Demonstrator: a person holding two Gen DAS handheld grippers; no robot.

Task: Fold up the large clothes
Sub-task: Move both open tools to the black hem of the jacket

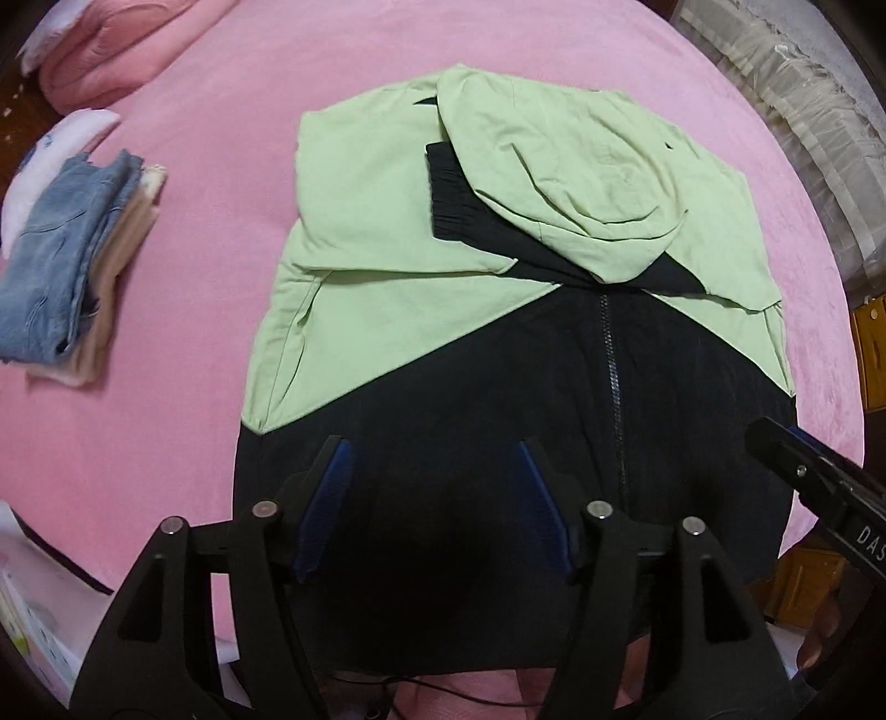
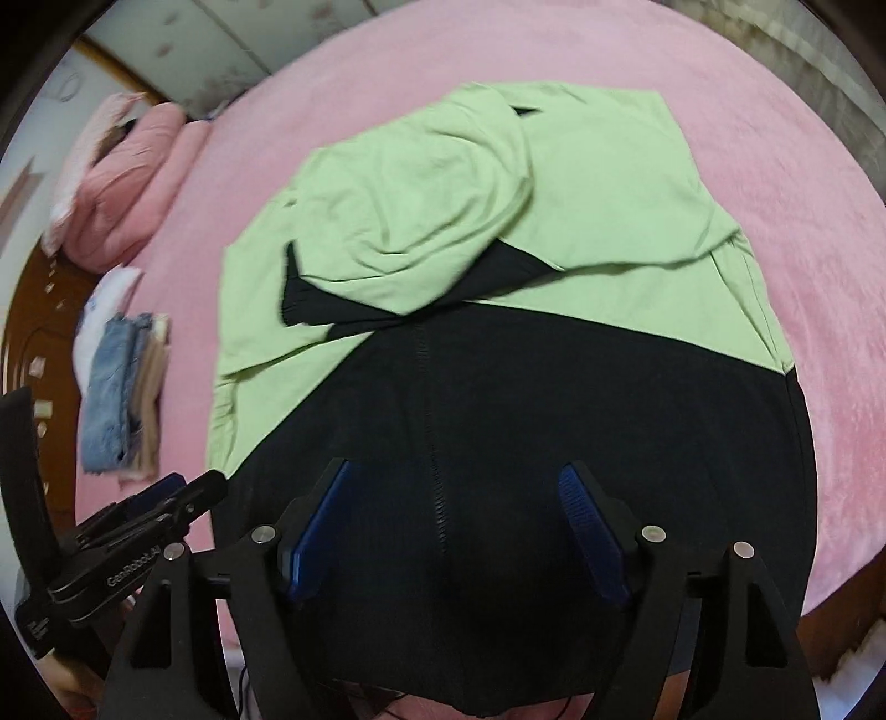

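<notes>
Surroundings: we see a pink bedspread (image 1: 194, 221) filling most of both views, with a stack of folded clothes (image 1: 72, 266), denim on top, at the left edge of the left wrist view and at centre left of the right wrist view (image 2: 124, 393).
Further off: a pink pillow (image 1: 111, 50) lies in the upper left of the left wrist view; a pale frilled fabric (image 1: 792, 111) runs down the upper right edge.
Task item: the green and black jacket (image 1: 443, 310) lies flat on the bedspread in the centre of both frames, its green sleeves and hood folded inward over the upper part, the black lower body nearest us, the zipper (image 1: 614, 387) running down it.
In the way: we see nothing lying on the jacket's black part in front of either claw.
Left gripper (image 1: 432, 465): at bottom centre of its own view, pointing steeply down over the black hem, jaws spread, nothing between the blue pads (image 1: 326, 504); we also see it at lower left of the right wrist view.
Right gripper (image 2: 459, 487): likewise above the black fabric, jaws spread wider, empty; its tip enters the right edge of the left wrist view.
Writing: we read "GenRobot.AI" (image 2: 133, 565) on the left gripper's body and "DAS" (image 1: 869, 540), cut off, on the right one.
</notes>
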